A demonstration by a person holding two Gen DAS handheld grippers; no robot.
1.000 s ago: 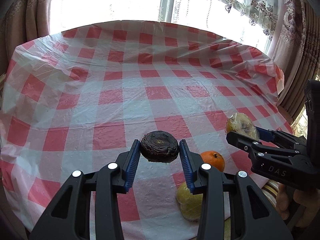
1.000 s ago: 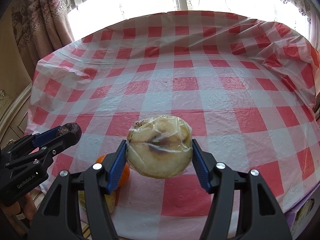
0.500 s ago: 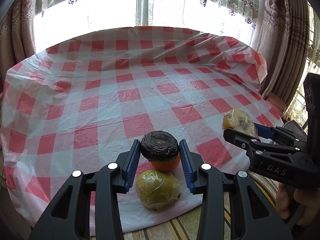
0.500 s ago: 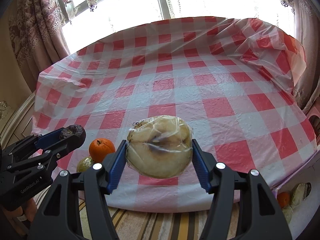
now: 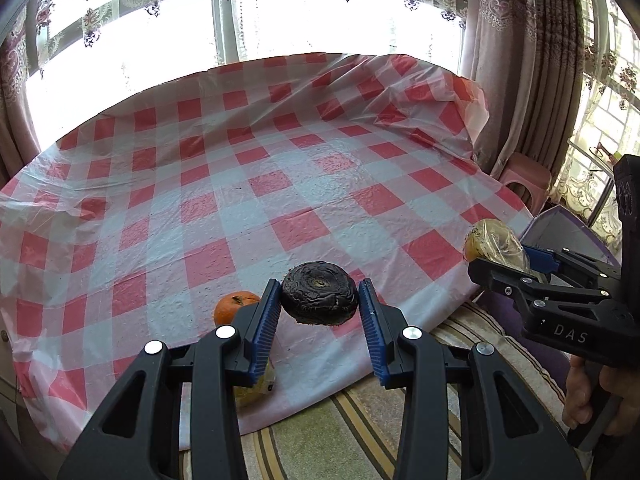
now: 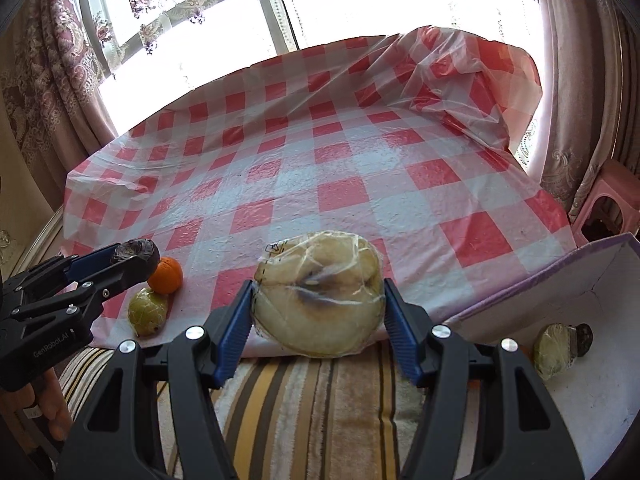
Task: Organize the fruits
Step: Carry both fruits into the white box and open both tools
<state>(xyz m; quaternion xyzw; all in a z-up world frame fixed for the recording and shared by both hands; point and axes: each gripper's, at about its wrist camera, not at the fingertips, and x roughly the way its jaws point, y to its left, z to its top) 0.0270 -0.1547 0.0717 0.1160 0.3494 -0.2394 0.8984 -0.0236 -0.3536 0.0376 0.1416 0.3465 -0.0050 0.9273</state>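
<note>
Blue ribbed pads of my left gripper (image 5: 319, 307) are pinching a wrinkled black fruit (image 5: 319, 293) above the table's near edge. My right gripper (image 6: 319, 312) is clamping a plastic-wrapped pale fruit (image 6: 319, 300). An orange (image 6: 167, 275) and a wrapped green fruit (image 6: 147, 312) are sitting touching on the red-checked tablecloth (image 6: 340, 184).

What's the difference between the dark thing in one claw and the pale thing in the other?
The dark fruit in the left gripper is near black, wrinkled and bare. The wrapped fruit in the right gripper is pale yellow with a brown bruise and covered in clear film. The wrapped fruit also looks bigger, filling wider-spread jaws. Both are roundish, clamped between blue pads and held off the table near its front edge.
</note>
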